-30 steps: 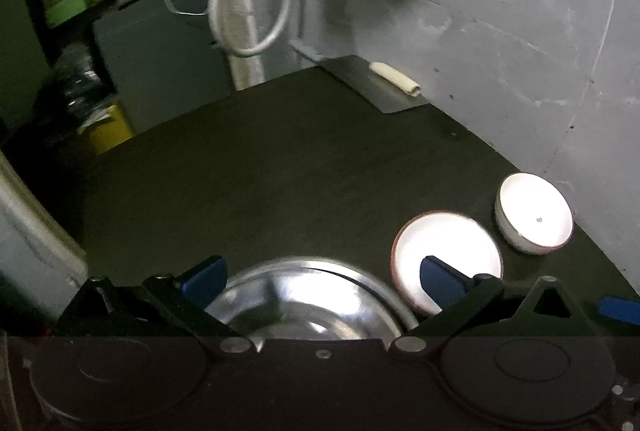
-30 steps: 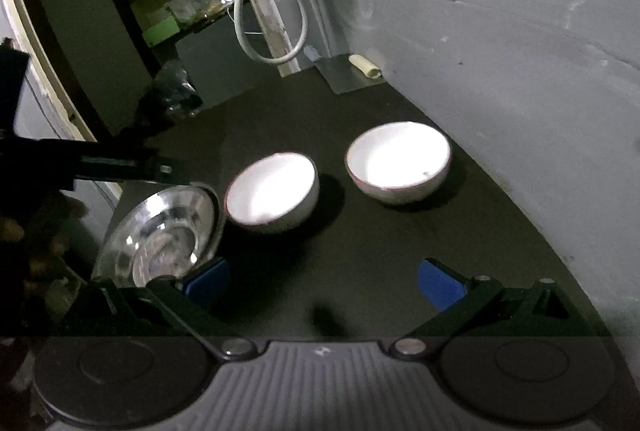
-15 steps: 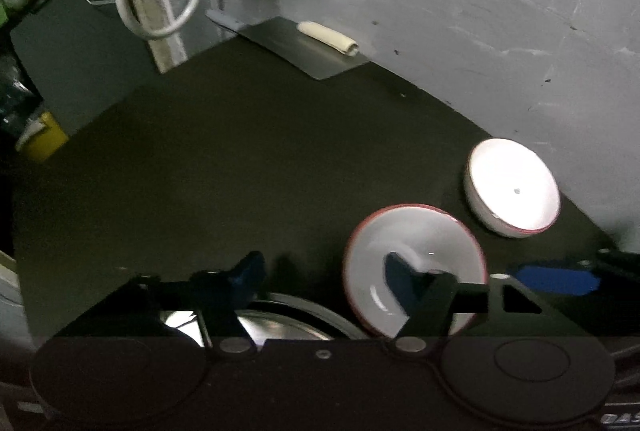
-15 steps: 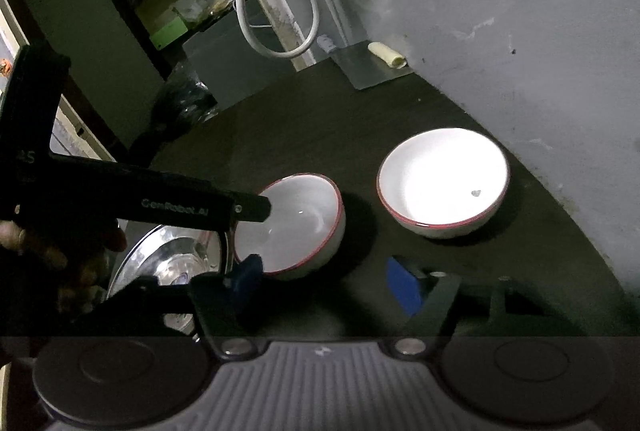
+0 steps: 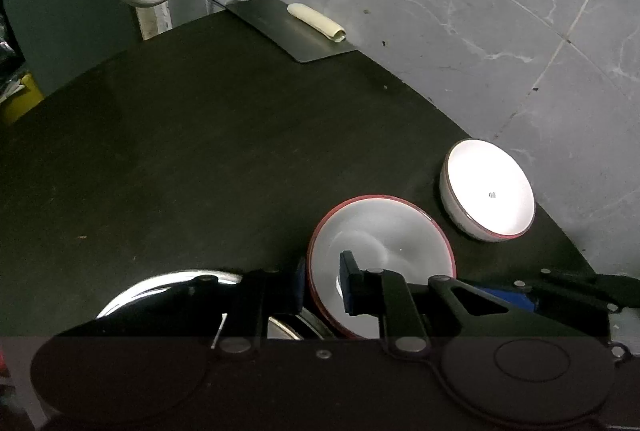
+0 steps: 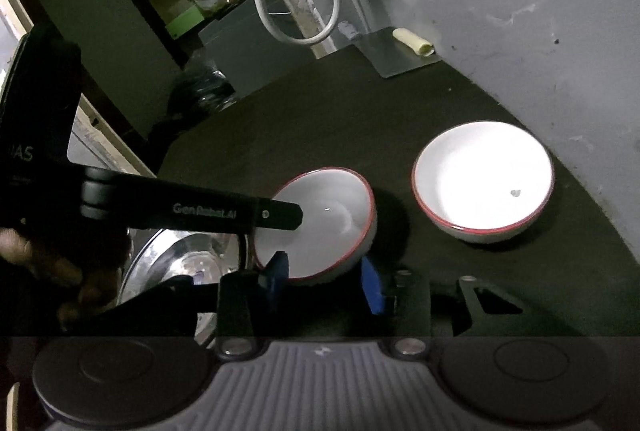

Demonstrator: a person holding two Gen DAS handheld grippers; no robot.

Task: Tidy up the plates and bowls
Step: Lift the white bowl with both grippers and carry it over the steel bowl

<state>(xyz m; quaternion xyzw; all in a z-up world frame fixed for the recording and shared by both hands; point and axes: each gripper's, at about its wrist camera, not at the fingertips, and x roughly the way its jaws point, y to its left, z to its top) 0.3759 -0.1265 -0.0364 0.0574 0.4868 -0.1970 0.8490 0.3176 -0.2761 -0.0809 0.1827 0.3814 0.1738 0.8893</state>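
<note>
Pinching the near red-rimmed bowl (image 5: 380, 255) by its rim, our left gripper (image 5: 324, 283) has one blue pad inside the wall and the other outside, the jaws closed down to the wall's thickness; a rim pinch suits a bowl too wide to span. The bowl tilts in the right wrist view, which we judge means it is being lifted. It sits at about 5 o'clock on the dark table (image 5: 200, 151), beside the steel plate (image 6: 176, 263) at 7 o'clock. The far red-rimmed bowl (image 6: 484, 183) stands at 3 o'clock near the wall, probably the stacking target. Our right gripper (image 6: 324, 281) is narrowed around the same bowl's near side; whether its pads touch, we cannot tell. A cleaver (image 5: 288, 27) lies at 12 o'clock.
</note>
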